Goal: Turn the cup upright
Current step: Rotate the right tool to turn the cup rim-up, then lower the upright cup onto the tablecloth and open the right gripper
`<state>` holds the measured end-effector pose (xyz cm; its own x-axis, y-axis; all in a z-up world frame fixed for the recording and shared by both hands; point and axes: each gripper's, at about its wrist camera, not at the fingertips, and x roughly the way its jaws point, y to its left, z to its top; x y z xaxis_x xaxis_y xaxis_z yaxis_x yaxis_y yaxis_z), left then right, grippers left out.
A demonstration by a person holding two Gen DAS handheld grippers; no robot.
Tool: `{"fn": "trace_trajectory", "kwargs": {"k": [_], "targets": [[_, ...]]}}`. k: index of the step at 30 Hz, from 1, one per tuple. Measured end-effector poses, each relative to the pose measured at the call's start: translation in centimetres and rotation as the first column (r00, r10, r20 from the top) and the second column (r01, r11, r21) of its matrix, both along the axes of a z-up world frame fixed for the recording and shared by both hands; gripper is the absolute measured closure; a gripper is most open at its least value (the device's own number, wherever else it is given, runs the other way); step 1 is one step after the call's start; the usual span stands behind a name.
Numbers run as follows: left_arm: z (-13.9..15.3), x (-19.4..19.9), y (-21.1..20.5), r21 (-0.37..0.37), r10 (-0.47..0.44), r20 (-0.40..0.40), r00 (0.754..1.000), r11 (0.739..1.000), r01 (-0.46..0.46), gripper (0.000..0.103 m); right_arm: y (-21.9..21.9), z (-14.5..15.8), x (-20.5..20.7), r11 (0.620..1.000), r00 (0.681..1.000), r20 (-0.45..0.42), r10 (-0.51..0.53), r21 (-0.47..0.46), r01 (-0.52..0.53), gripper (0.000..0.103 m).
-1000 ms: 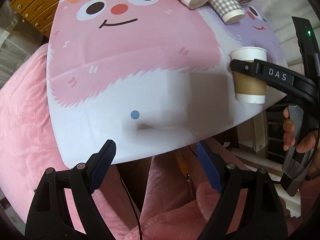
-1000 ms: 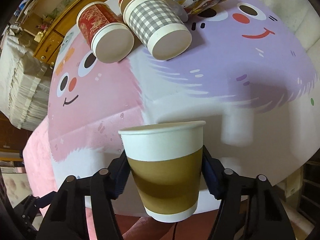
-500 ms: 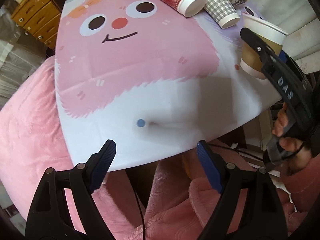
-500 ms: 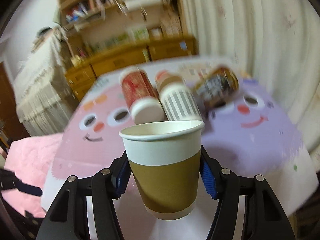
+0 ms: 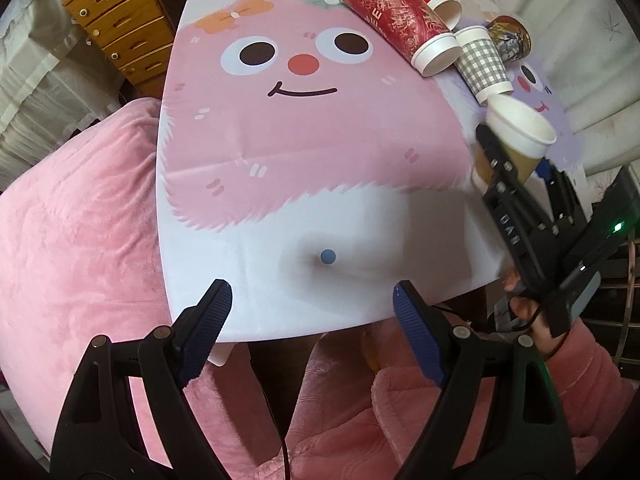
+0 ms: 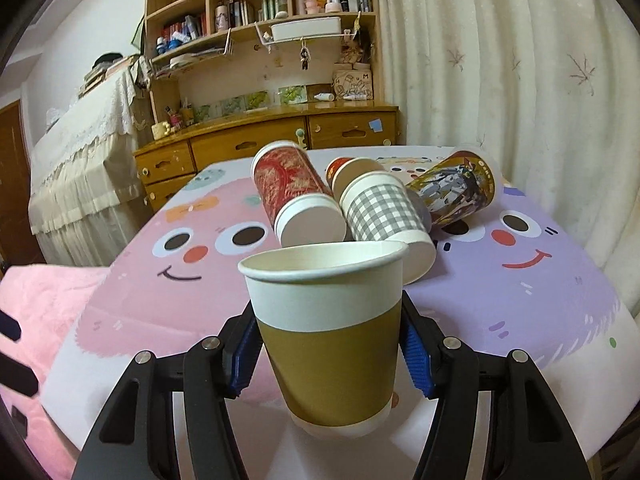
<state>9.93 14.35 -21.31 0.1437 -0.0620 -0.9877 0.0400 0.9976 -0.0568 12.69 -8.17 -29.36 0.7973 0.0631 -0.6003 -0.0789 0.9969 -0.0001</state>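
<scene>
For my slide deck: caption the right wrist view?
Right gripper holds a brown-and-white paper cup mouth-up above the cartoon tablecloth, four cups lying behind.

At centre frame I see a paper cup with a white upper band and brown body (image 6: pixel 326 336). Behind it lie a red-and-gold patterned paper cup (image 6: pixel 294 190) and a grey-and-white checked paper cup (image 6: pixel 380 210). The table (image 6: pixel 560 300) wears pink and lilac cartoon faces.
</scene>
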Motion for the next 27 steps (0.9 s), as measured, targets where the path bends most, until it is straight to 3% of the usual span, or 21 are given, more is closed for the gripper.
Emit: {"fn": "trace_trajectory", "kwargs": {"k": [12, 17, 20, 23, 27], "targets": [[0.9, -0.7, -4.4, -0.032, -0.147, 0.049, 0.988, 0.988, 0.148, 0.022, 0.4, -0.8, -2.5, 0.997, 0.998, -0.002, 0.059, -0.052, -0.059, 0.04], [0.8, -0.8, -5.0, -0.048, -0.161, 0.048, 0.986, 0.985, 0.163, 0.022, 0.1, -0.8, -3.5, 0.996, 0.997, -0.037, 0.067, -0.052, -0.068, 0.039], [1.0, -0.6, -5.0, -0.051, -0.153, 0.046, 0.987, 0.986, 0.156, 0.022, -0.3, -0.9, -3.1, 0.996, 0.983, -0.16, 0.092, 0.005, -0.092, 0.037], [1.7, -0.2, -4.9, -0.071, -0.138, 0.055, 0.989, 0.987, 0.142, 0.022, -0.1, -0.8, -2.7, 0.993, 0.957, -0.268, 0.111, -0.011, -0.118, 0.012], [3.1, 0.3, -5.0, -0.113, -0.123, 0.082, 0.989, 0.985, 0.132, 0.022, 0.3, -0.5, -2.5, 0.982, 0.898, -0.409, 0.165, -0.014, -0.187, 0.009]]}}
